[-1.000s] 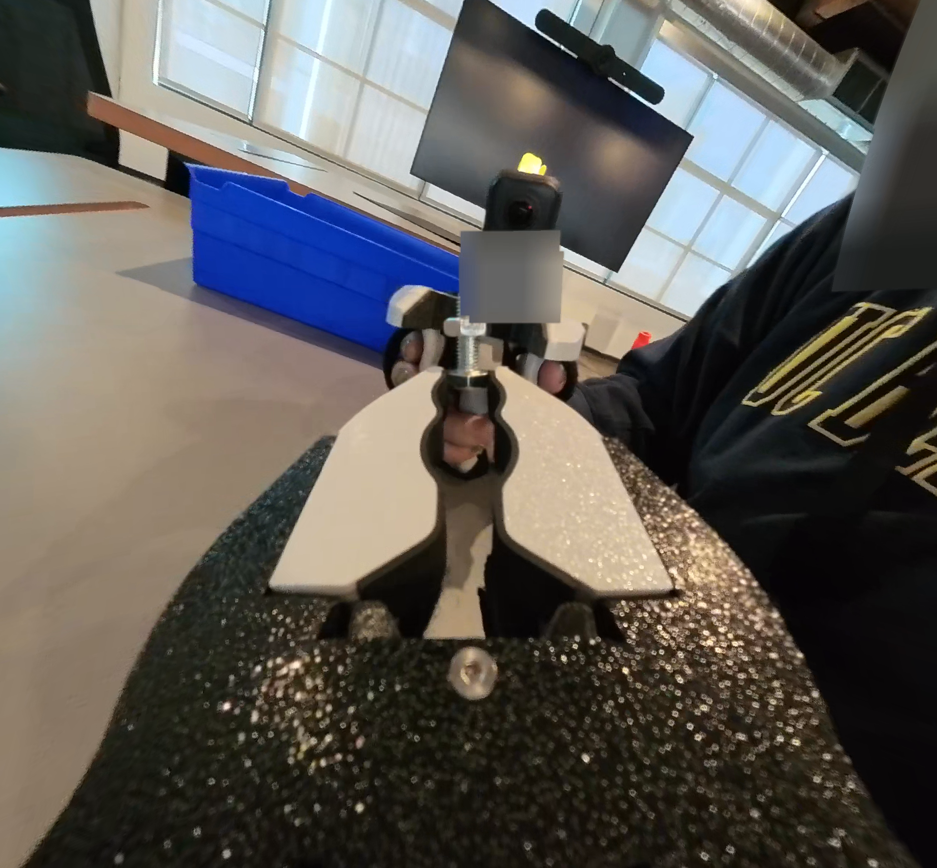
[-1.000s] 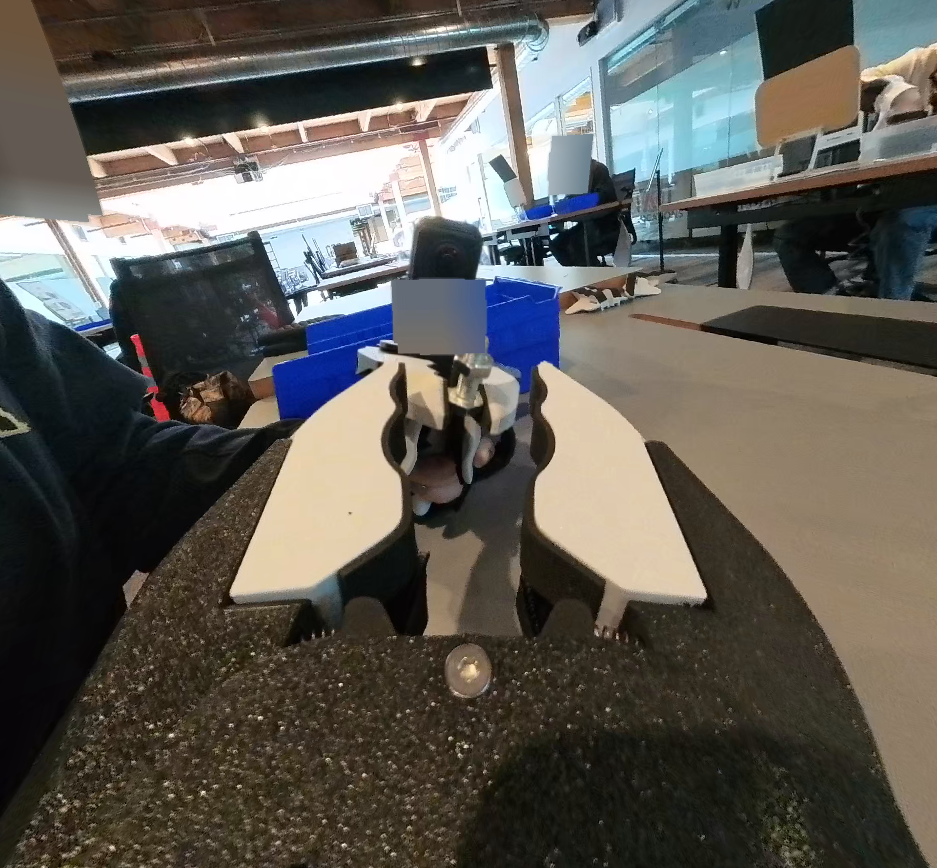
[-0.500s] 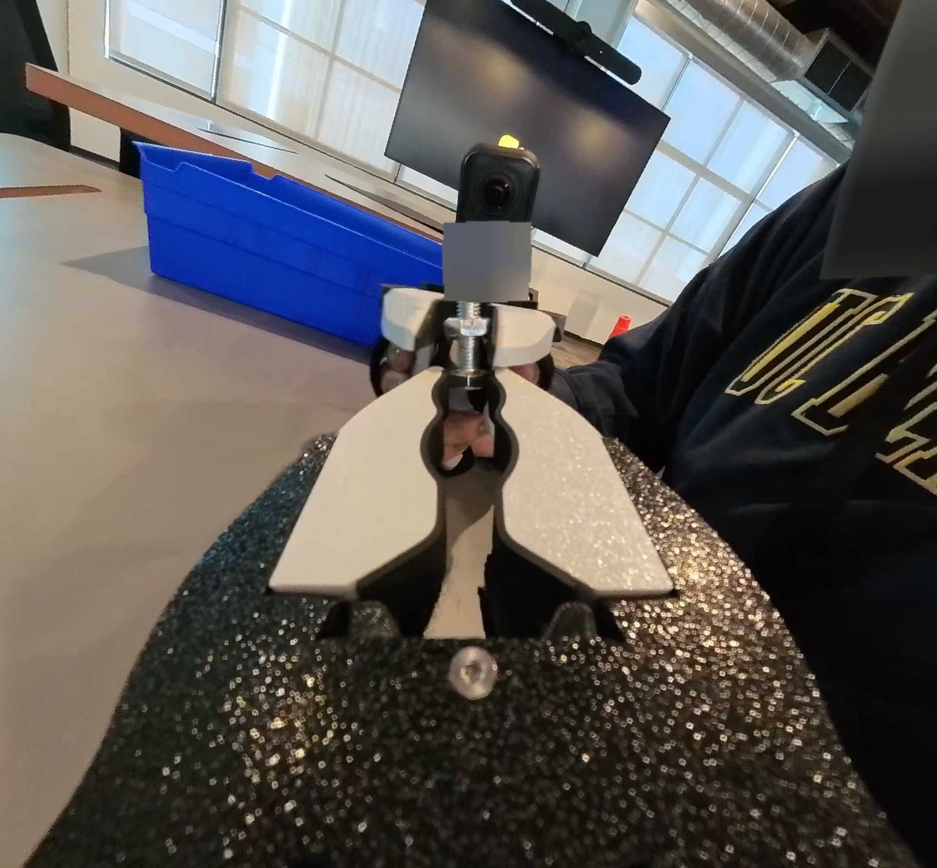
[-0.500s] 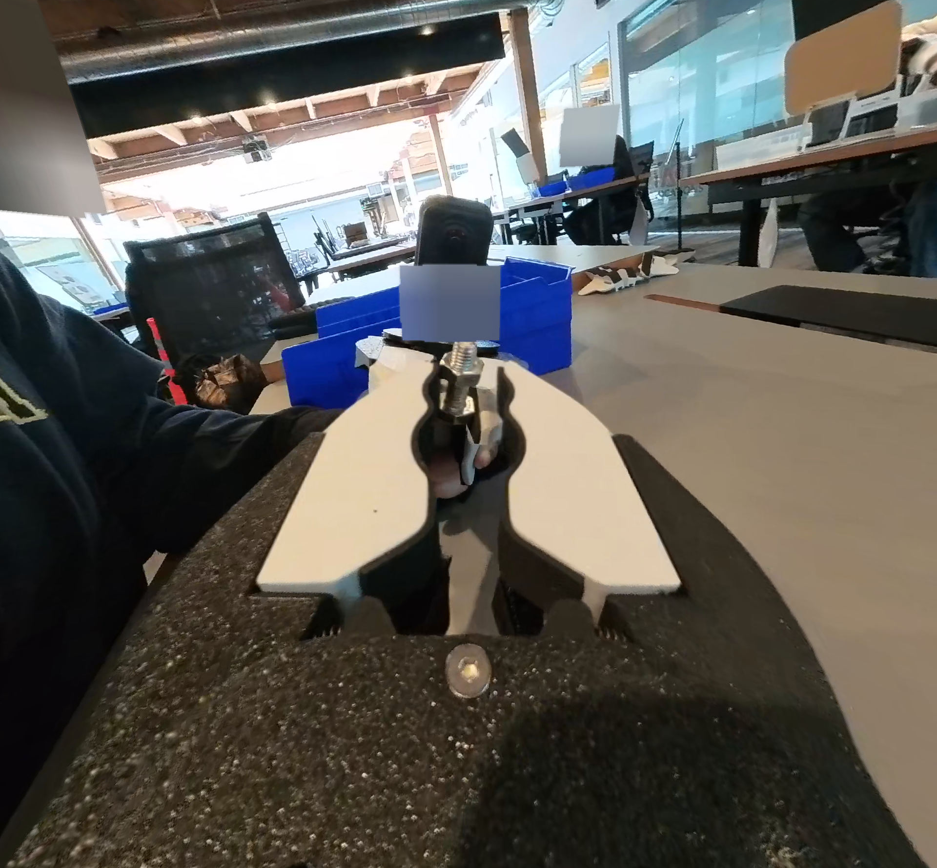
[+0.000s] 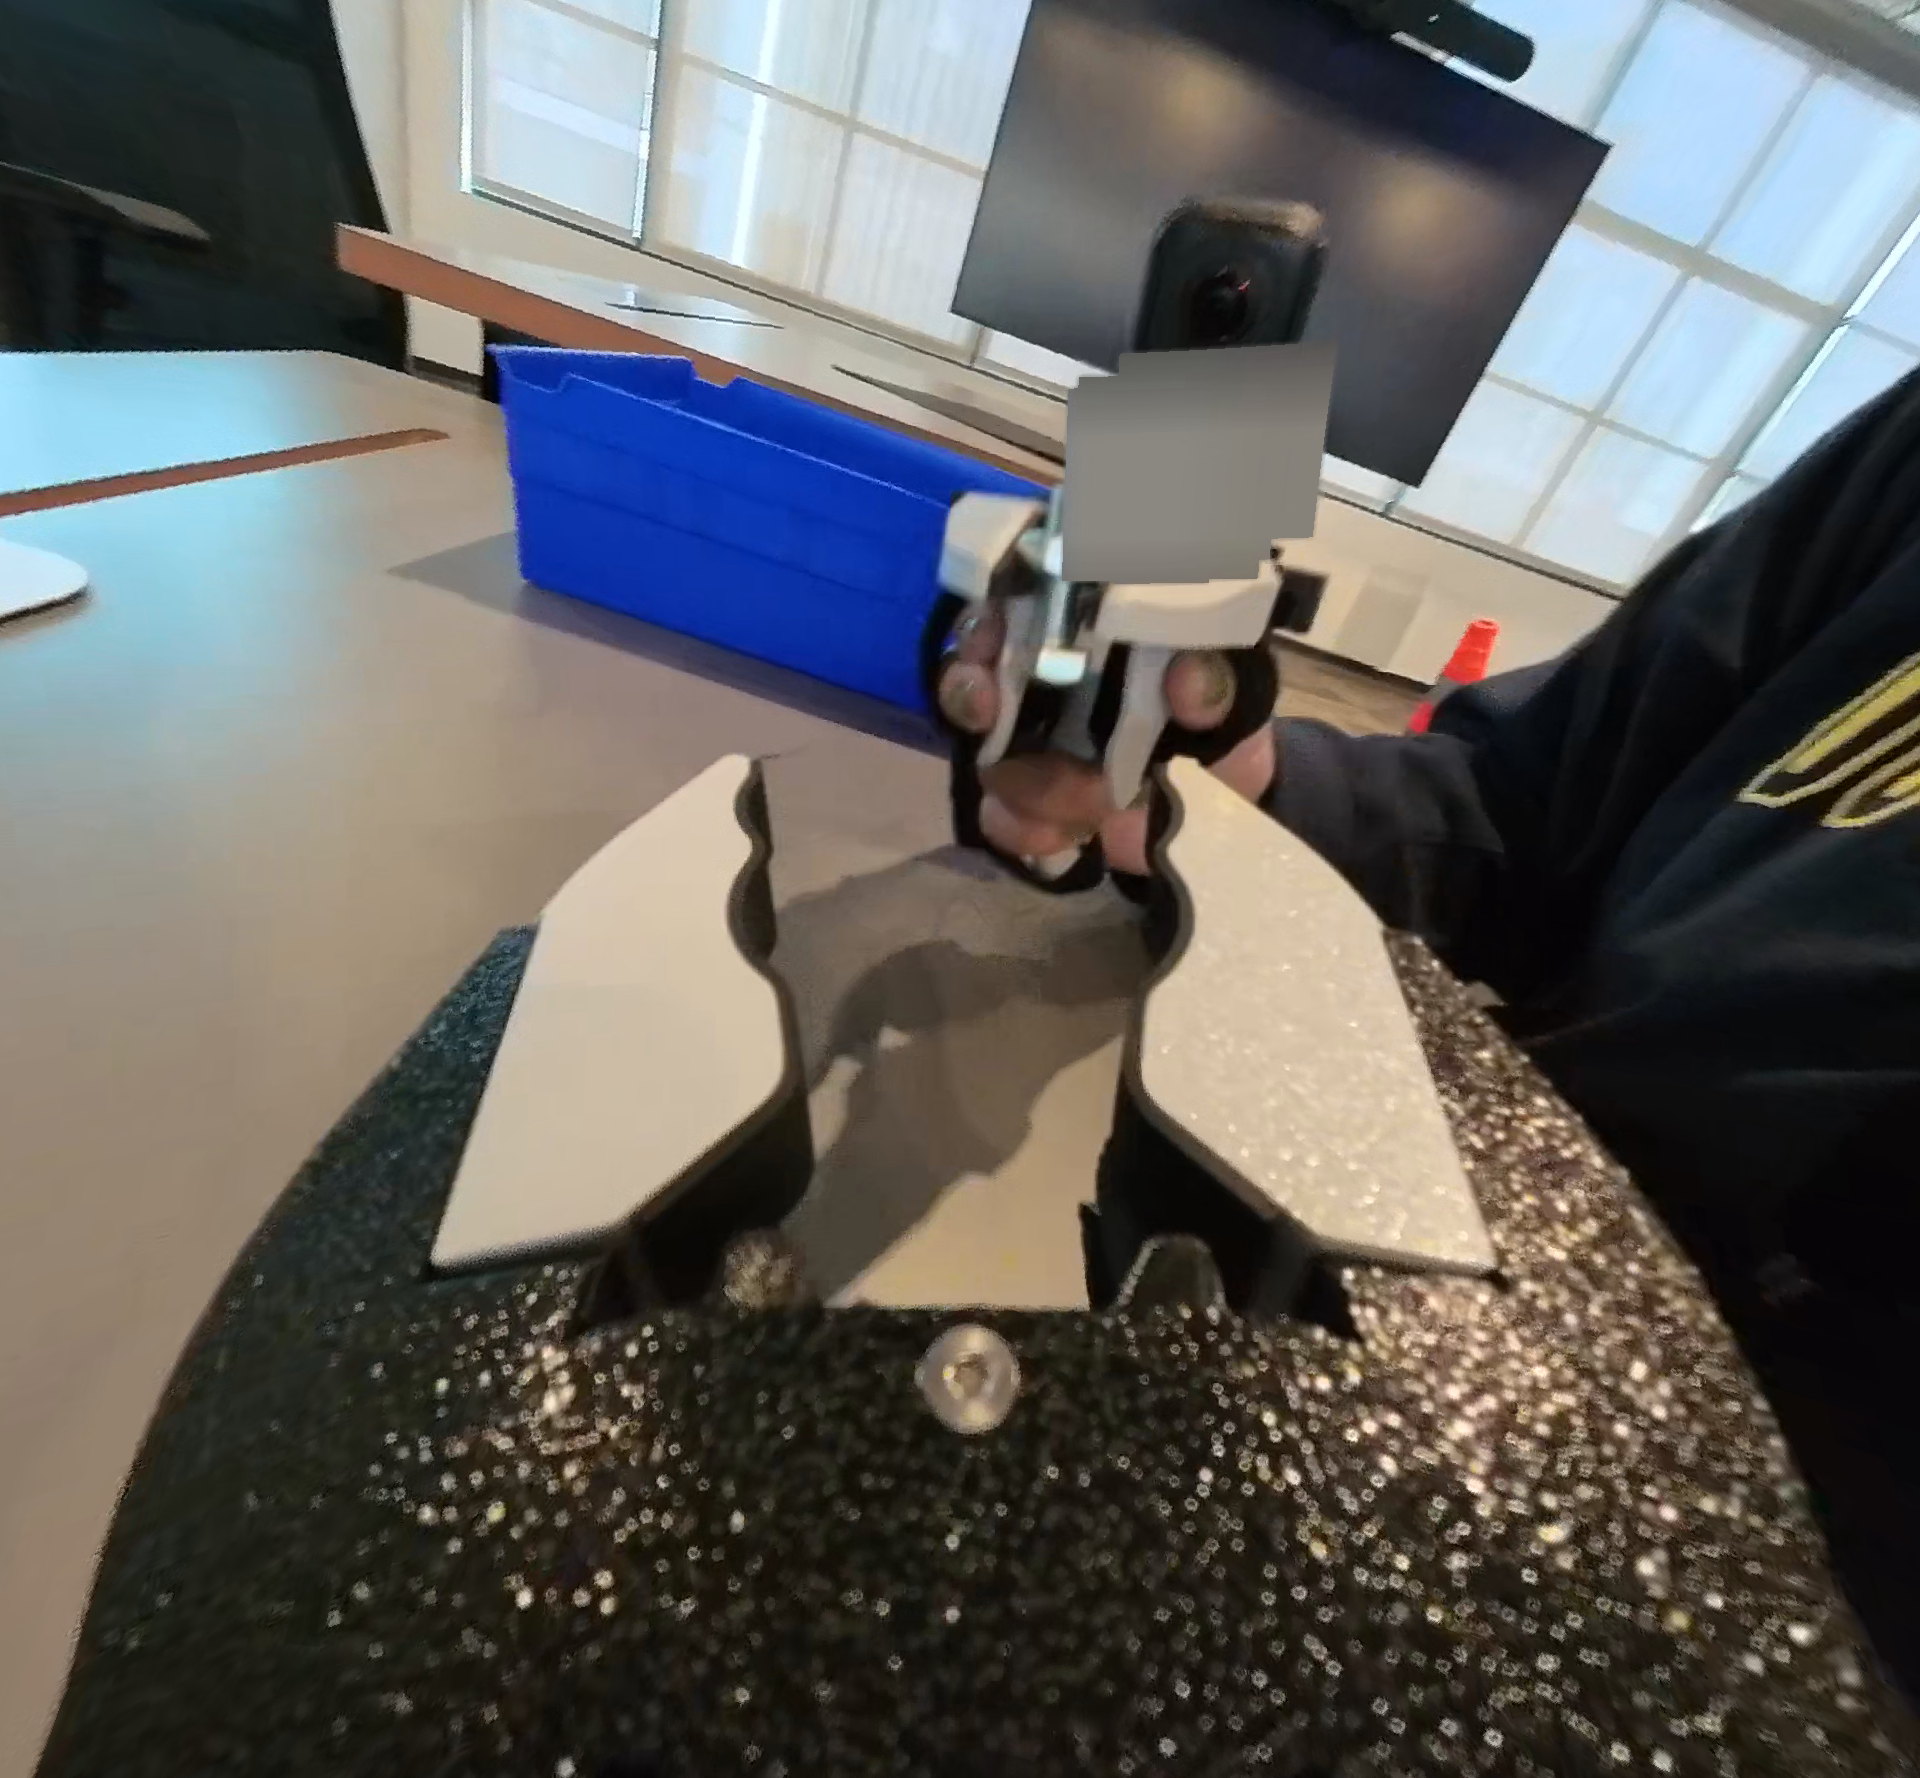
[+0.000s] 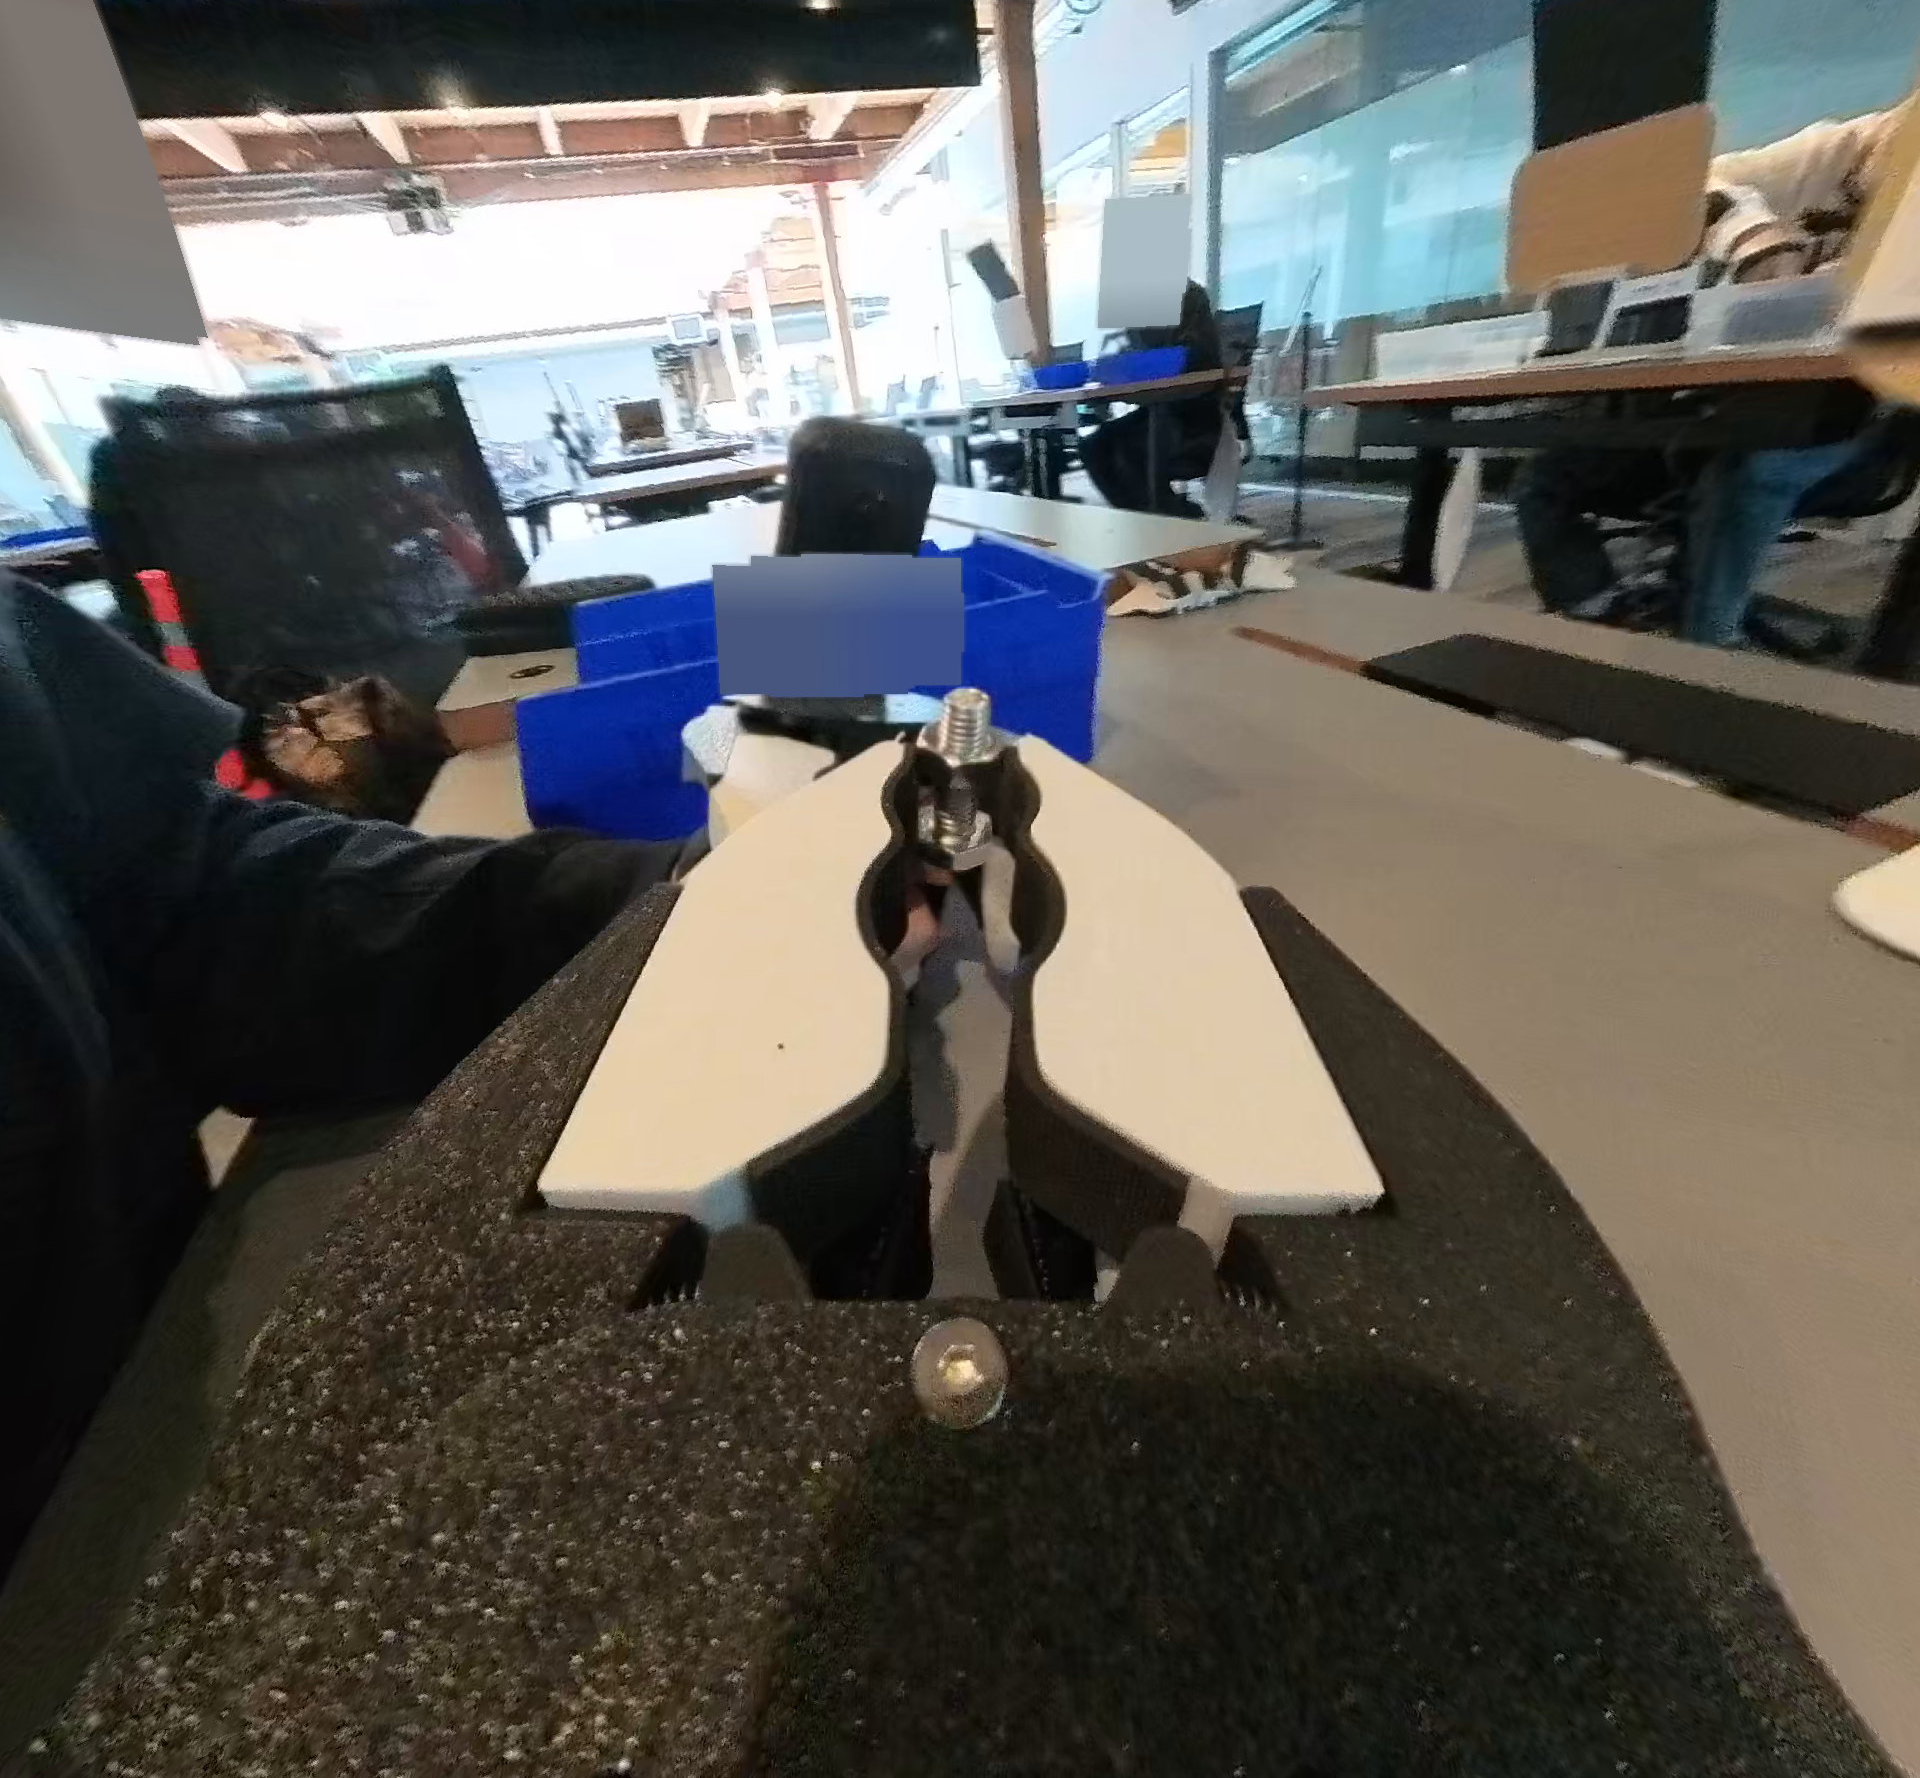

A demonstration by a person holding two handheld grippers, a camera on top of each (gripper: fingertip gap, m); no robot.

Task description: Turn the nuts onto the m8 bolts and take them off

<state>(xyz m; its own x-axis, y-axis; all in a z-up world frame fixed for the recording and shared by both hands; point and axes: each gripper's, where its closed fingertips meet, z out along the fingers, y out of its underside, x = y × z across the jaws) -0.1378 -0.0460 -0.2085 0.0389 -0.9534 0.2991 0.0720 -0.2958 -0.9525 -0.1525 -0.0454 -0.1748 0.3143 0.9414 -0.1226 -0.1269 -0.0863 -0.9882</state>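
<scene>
- Right wrist view: the right gripper (image 6: 961, 772) is clenched on the nut (image 6: 954, 743) of the upright bolt (image 6: 962, 712) at 12 o'clock.
- Left gripper (image 5: 956, 793) is spread wide, grasping nothing; blue bin (image 5: 727, 502) toward 11 o'clock.

Open-plan office, rows of desks (image 6: 1558, 378), glass partitions (image 6: 1351, 170), wall monitor (image 5: 1278, 170)

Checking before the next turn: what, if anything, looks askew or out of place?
Nothing stands out. The right gripper is shut on the nut with the bolt poking up roughly straight through it; the left gripper is open and empty, clear of the bolt. Nothing spilled on the table.
</scene>
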